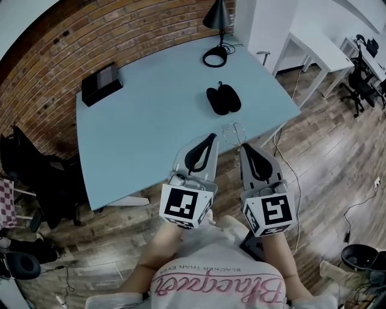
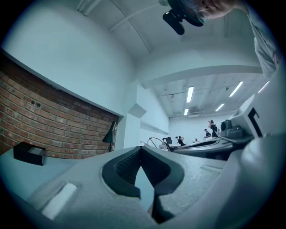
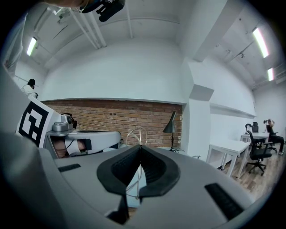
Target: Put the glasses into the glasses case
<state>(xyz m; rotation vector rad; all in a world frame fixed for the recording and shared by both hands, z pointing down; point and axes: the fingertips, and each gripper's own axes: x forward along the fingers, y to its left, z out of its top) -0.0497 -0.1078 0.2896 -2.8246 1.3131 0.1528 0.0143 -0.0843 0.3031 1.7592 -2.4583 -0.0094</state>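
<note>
Head view: a pale blue table [image 1: 139, 133] fills the upper middle. A black glasses case [image 1: 223, 99] lies open on it toward 1 o'clock, well apart from both grippers. A black box [image 1: 101, 83] sits at 10 o'clock and a black desk lamp [image 1: 216, 18] at 12 o'clock. The left gripper [image 1: 211, 137] and right gripper [image 1: 246, 146] are side by side at 6 o'clock, over the table's near edge. Thin wire-rimmed glasses [image 1: 234, 130] are at the right gripper's tip.

Left gripper view: the left gripper [image 2: 141, 148] has its jaws pressed together at the tips, with nothing between them. The black box [image 2: 29, 153] is at 9 o'clock, before a brick wall [image 2: 53, 120].

Right gripper view: the right gripper [image 3: 140, 146] pinches the glasses [image 3: 136, 137], whose wire rim rises above the closed tips. The desk lamp [image 3: 170, 127] stands at 1 o'clock beyond.
</note>
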